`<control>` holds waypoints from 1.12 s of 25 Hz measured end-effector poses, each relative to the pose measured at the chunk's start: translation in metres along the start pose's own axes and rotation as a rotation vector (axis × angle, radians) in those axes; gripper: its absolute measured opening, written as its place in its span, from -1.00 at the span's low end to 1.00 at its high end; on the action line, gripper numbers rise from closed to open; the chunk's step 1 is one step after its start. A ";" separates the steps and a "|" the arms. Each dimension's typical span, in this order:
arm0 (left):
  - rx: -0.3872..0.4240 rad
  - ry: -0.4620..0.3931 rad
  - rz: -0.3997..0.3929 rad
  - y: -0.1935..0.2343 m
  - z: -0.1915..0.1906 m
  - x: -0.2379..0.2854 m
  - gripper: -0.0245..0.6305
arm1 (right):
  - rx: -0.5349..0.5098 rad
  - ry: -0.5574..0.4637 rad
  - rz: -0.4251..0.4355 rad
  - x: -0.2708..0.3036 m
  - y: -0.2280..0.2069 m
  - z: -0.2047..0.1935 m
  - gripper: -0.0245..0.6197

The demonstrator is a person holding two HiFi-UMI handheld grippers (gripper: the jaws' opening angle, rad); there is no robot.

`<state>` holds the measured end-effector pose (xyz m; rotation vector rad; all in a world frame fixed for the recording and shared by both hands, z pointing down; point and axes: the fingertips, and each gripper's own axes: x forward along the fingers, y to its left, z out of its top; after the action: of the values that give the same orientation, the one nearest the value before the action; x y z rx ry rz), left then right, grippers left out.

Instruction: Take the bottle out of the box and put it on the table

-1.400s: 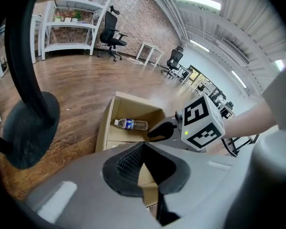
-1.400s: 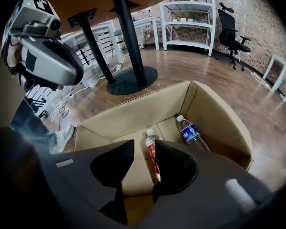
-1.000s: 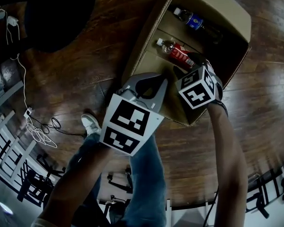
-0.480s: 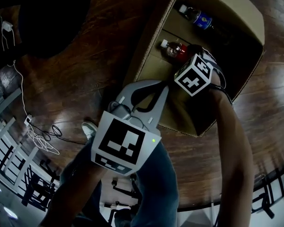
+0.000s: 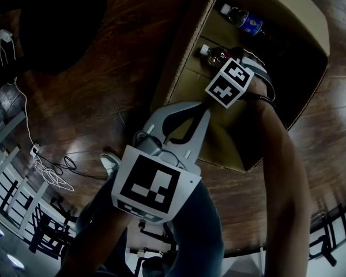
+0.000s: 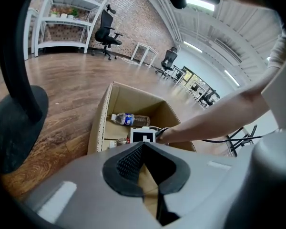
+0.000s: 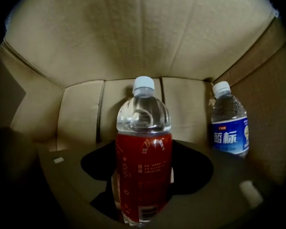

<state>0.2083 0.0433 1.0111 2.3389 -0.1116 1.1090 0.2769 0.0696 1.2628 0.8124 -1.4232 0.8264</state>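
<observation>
An open cardboard box (image 5: 179,62) stands on the wooden floor. Two bottles lie in it: a red-labelled one (image 5: 210,55) and a blue-labelled one (image 5: 245,19). My right gripper (image 5: 224,74) points straight down into the box. In the right gripper view the red-labelled bottle (image 7: 143,175) lies between its jaws, which are closing; the pads flank it without a clear press. The blue-labelled bottle (image 7: 229,125) lies to its right. My left gripper (image 5: 203,105) hovers over the box's near rim, shut and empty, its tips (image 6: 143,146) together.
A dark round pedestal base (image 5: 57,22) sits left of the box, with white cables (image 5: 46,166) and the person's shoe (image 5: 108,161) below it. The left gripper view shows the box (image 6: 105,123), white shelves (image 6: 62,18) and office chairs (image 6: 107,32) behind.
My right gripper has sunk deeper into the box and now covers most of the red-labelled bottle in the head view. The left gripper has stayed by the box's rim.
</observation>
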 end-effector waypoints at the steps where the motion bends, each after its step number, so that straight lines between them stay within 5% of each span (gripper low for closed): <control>1: 0.002 0.000 0.000 0.001 -0.001 0.000 -0.93 | 0.000 0.003 0.001 0.000 0.000 0.000 0.05; 7: -0.009 0.004 0.034 0.016 -0.006 -0.002 -0.93 | 0.007 -0.030 -0.017 -0.009 0.006 0.002 0.00; 18: 0.039 0.074 0.067 -0.001 -0.003 -0.031 -0.93 | 0.344 -0.216 -0.014 -0.100 -0.003 0.017 0.00; 28: 0.105 0.020 0.089 -0.056 0.073 -0.113 -0.93 | 0.411 -0.264 -0.043 -0.232 -0.008 0.016 0.01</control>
<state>0.2014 0.0361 0.8658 2.4353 -0.1548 1.2071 0.2794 0.0507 1.0307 1.2998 -1.4783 1.0236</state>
